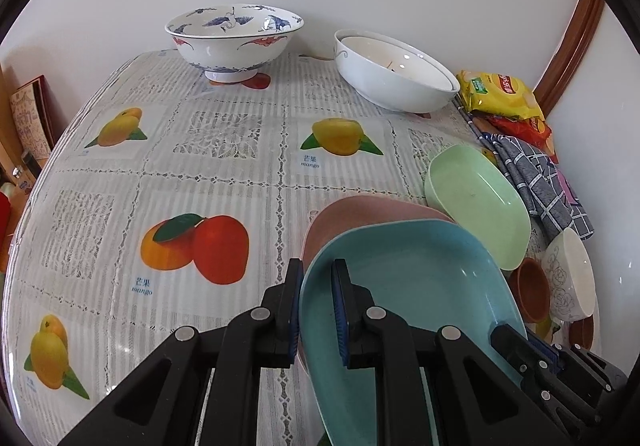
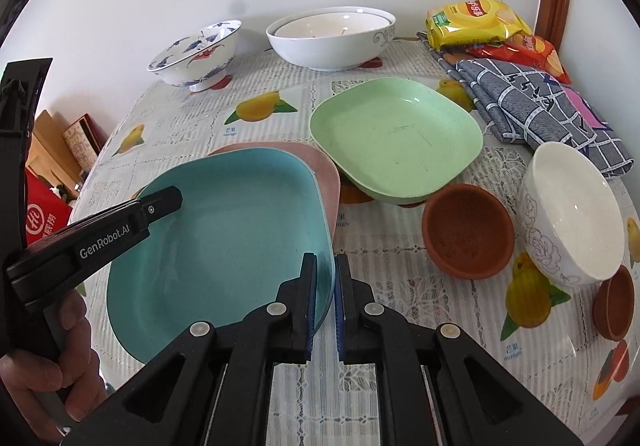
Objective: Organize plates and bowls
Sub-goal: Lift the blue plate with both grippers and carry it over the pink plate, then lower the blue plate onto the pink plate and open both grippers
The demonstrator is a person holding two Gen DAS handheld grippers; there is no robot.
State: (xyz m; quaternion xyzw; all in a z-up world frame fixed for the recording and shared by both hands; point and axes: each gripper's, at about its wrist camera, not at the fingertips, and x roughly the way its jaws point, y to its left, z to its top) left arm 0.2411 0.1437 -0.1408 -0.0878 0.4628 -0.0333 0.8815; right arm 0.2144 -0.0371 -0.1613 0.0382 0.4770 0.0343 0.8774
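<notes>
Left gripper: the left gripper bites the near-left rim of the blue plate, one finger outside the wall and one inside, jaws clamped on that rim. In the right wrist view its black finger lies across the plate at about 9 o'clock.

Right gripper: the right gripper has the blue plate's right rim between its blue pads, jaws closed on it.

Blue plate: held from both sides, tilted, over the pink plate; I cannot tell whether the two touch.

Pink plate: it shows only as an edge at 12 to 2 o'clock of the blue one.

Green plate: the green plate sits just beside the pink plate at its 2 o'clock, its near edge riding up on something hidden.

Brown saucers: one brown saucer lies at 5 o'clock of the green plate; a second brown saucer is tucked under the white flowered bowl, which leans to the right of the first.

Far side: a blue-patterned bowl stands at 11 o'clock by the wall, and nested white bowls at 1 o'clock.

Table: the fruit-print tablecloth covers it; a checked cloth and snack bags lie at the right edge.

Hand: the person's left hand grips the left tool's handle.
</notes>
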